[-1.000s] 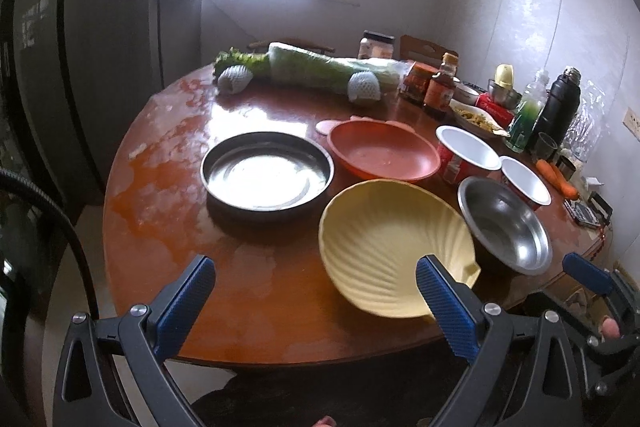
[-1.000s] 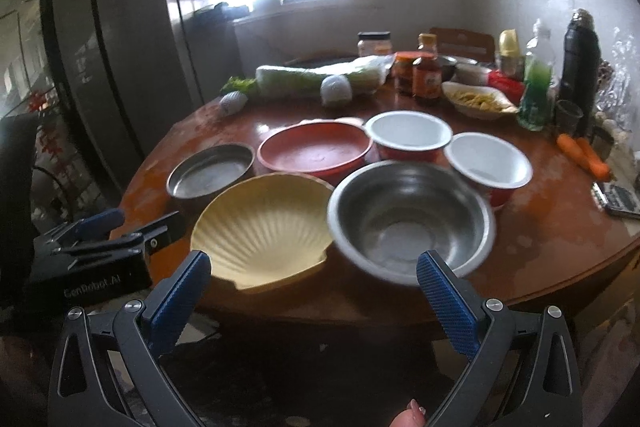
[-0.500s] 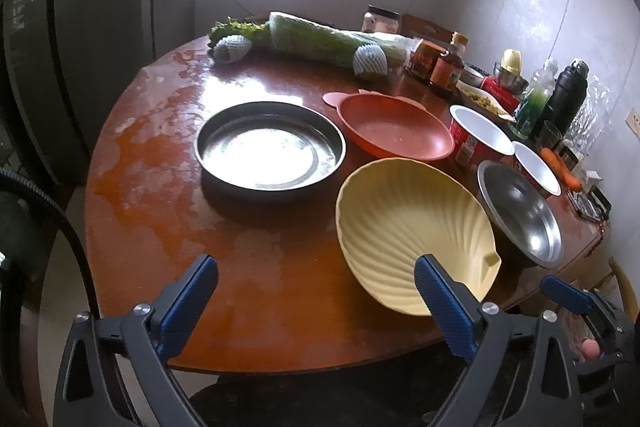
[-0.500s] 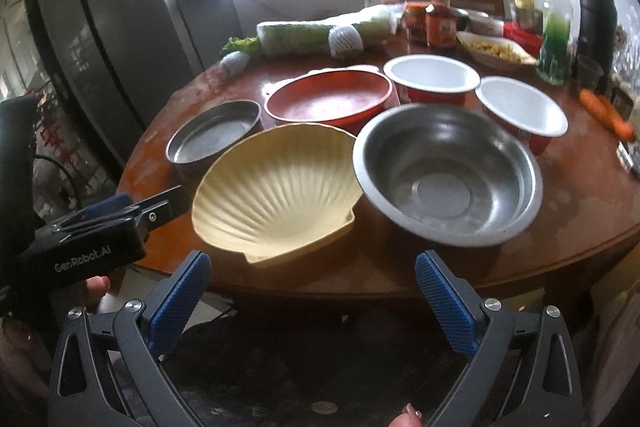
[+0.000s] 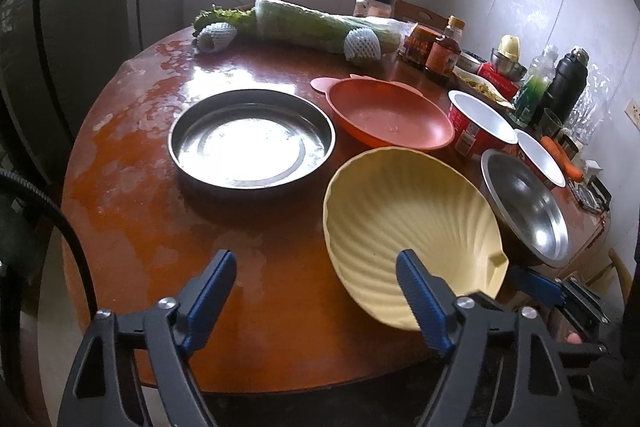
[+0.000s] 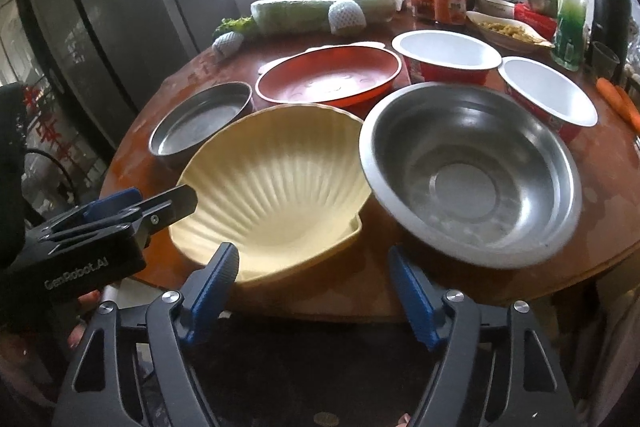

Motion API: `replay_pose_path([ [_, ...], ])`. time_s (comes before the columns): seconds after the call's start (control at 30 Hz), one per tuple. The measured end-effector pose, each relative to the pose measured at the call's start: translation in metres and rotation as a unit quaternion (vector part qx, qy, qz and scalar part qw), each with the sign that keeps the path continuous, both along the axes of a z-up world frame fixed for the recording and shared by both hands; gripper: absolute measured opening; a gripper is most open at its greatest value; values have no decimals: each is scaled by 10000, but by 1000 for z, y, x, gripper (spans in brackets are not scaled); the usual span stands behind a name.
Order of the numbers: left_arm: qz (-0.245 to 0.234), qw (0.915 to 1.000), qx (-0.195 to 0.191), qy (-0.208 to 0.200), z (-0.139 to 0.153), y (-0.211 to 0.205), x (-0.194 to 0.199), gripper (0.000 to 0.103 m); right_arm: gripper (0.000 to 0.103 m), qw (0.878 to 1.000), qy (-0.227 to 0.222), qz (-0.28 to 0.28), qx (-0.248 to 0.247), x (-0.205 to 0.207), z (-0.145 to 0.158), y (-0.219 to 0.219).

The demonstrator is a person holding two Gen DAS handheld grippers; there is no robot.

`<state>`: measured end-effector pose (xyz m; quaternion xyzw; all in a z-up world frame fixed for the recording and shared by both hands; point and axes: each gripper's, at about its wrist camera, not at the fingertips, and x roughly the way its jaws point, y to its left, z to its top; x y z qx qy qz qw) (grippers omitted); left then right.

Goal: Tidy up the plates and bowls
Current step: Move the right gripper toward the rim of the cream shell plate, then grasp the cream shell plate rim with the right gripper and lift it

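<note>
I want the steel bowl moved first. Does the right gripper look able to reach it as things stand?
Probably yes. The right gripper is open, short of the table edge, and the steel bowl sits at that near edge just ahead, with nothing between them; the shell plate lies to the left.

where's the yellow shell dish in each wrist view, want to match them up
Left wrist: yellow shell dish sits lower right, partly behind the open left gripper's right finger.
Right wrist: it lies centre-left, just beyond the open right gripper.
Shared landmark: the steel bowl lies immediately right of it in both.
</note>
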<state>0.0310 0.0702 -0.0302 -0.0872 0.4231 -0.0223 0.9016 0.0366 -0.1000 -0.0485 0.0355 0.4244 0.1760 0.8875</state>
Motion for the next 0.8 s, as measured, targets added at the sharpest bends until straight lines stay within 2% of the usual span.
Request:
replay_pose_path([
  [0.03,0,10000,-10,12,-1,0,1,78,73,10000,2,-3,-6,1,0,0],
  [0.1,-1,10000,-21,26,-2,0,2,73,62,10000,-16,31,9,3,-2,1],
  [0.2,-62,9999,-94,59,-5,0,4,62,54,9999,-66,111,-17,4,-2,5],
  [0.27,-128,9997,-168,82,-6,-1,4,50,49,9998,-122,140,-49,4,-1,6],
  [0.3,-176,9996,-196,110,-7,-2,5,48,45,9998,-129,157,-45,4,0,7],
  [0.37,-221,9994,-243,131,-9,-3,4,38,42,9996,-165,226,-72,3,1,9],
  [0.53,-178,9996,-200,126,-9,-1,1,33,42,9993,-218,289,-129,1,4,13],
  [0.8,70,9998,-53,153,-8,19,-2,32,42,9974,-201,648,-262,-7,6,36],
])
